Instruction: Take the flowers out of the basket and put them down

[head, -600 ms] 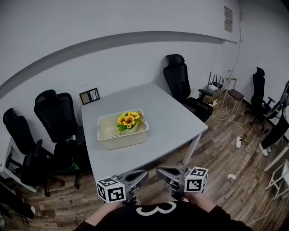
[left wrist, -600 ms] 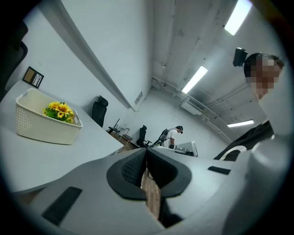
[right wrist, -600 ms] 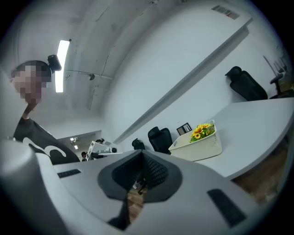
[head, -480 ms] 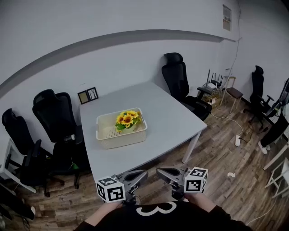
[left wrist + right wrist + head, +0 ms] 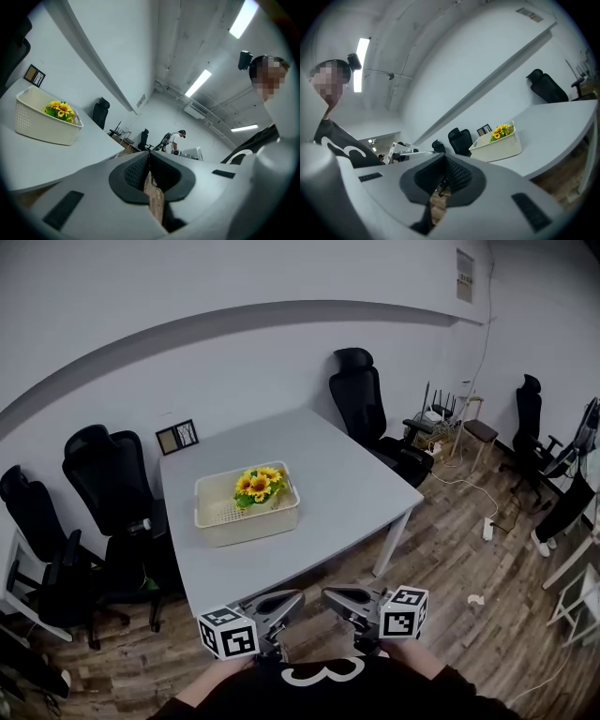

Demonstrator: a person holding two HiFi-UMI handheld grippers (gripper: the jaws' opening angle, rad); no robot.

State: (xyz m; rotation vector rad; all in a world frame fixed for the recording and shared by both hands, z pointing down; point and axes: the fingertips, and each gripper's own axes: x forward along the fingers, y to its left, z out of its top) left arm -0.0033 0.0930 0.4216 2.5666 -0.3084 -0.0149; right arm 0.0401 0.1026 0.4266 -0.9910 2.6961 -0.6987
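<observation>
Holding my left gripper and right gripper short of the table.
Both were pressed together, empty; the flowers sat in the basket mid-table, bare tabletop open to its right.

**White-walled office room with a plank floor**

A grey table stands on a dark wood-plank floor, its far edge close to a white wall crossed by a grey ledge. Black office chairs crowd the table's left side, and another sits at its far right corner. A small framed picture leans at the far left corner. Strip lights run along the ceiling.
</observation>
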